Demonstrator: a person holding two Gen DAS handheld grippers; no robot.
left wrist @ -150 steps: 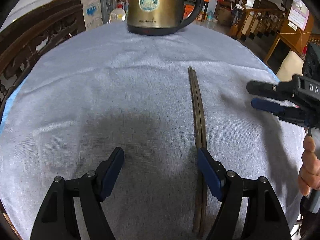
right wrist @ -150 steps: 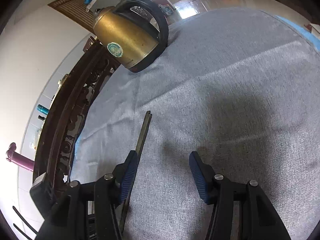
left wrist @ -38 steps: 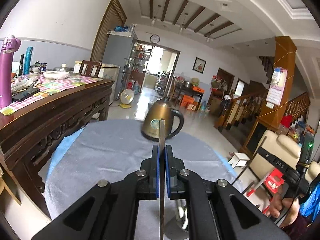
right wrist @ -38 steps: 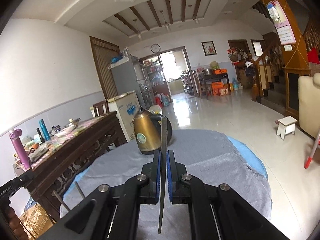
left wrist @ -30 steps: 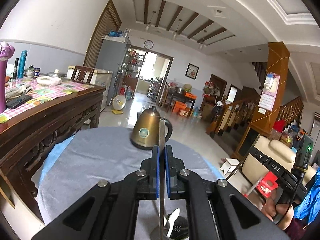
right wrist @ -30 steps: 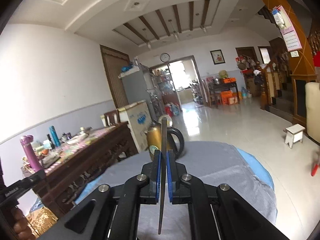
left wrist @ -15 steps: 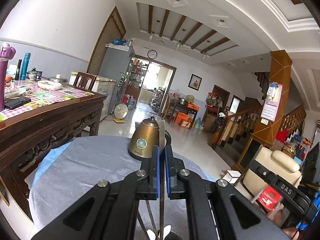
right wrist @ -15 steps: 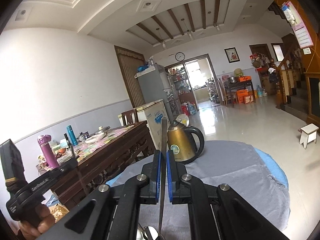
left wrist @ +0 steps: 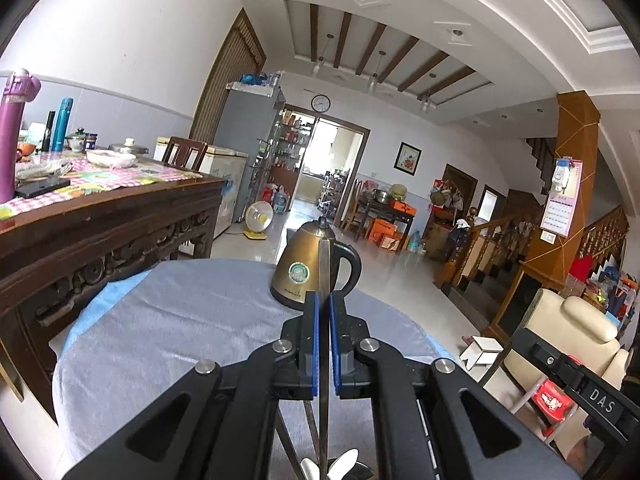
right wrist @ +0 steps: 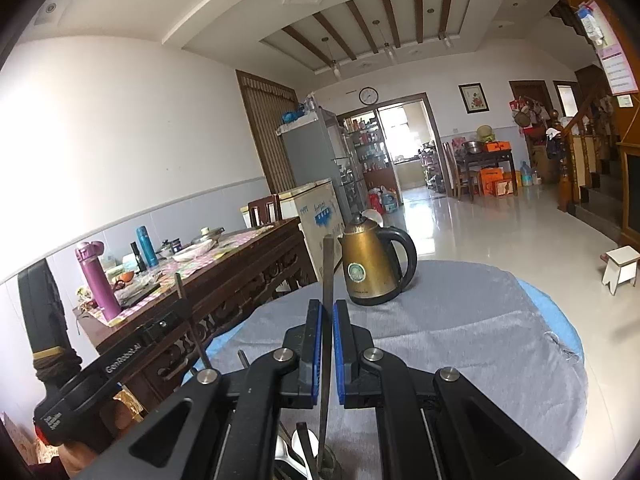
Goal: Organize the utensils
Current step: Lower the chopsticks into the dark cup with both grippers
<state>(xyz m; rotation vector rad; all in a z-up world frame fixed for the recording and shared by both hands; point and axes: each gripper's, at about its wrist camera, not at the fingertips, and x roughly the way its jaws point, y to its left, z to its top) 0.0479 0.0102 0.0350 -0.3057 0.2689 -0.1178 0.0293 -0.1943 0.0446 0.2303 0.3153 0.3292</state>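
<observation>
The round table spreads out ahead of me under a grey-blue cloth, with a carved dark wooden sideboard running along its left side, cluttered with bottles and dishes on a checked cover. Toward the table's far edge stands a brass-coloured kettle with a black handle, upright on the cloth. Nearer, my left gripper fills the lower half of its own view: its blue pads are pressed all but together on a flat, dark chopstick, which stands upright between them, its top end crossing in front of the kettle and its lower end running down past the pads. My right gripper is in the same state, jaws nearly closed, clamped on a second chopstick that also stands upright, just left of the kettle in that view. Below each held stick, at the bottom edge of the pictures, sits a small utensil holder with spoon bowls and other handles poking out of it; the right stick's lower end reaches down into its mouth, while I cannot tell whether the left stick's tip is inside or just above. From the right wrist view, my left hand grips its black handle off to the left, beside the table.
</observation>
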